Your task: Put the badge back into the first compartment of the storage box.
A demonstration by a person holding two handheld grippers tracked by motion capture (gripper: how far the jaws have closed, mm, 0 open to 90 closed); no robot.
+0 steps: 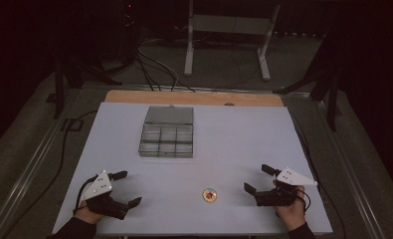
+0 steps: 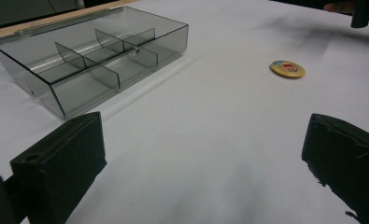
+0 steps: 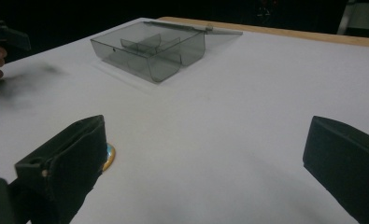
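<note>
Holding two grippers low over the white table (image 1: 234, 144), we have both near the front edge. Left gripper (image 1: 127, 189) sits at the front left corner, jaws wide apart, nothing between them; its own view shows bare table between the two black jaws. Right gripper (image 1: 256, 179) sits at the front right, jaws also wide, nothing gripped. Both point inward toward the table's middle.

Badge (image 1: 210, 195), small, round, yellow rim with a coloured centre, lies flat on the table between the two grippers, nearer the right one and apart from both. In the left gripper view the badge (image 2: 287, 69) lies well ahead, toward the right. In the right gripper view the badge (image 3: 108, 156) peeks out just behind the left-hand jaw, mostly hidden; we cannot tell if it touches.

Clear grey box (image 1: 166, 132) with dividers stands open farther back, left of centre, lid laid back, compartments look empty. Well apart from the badge.
</note>
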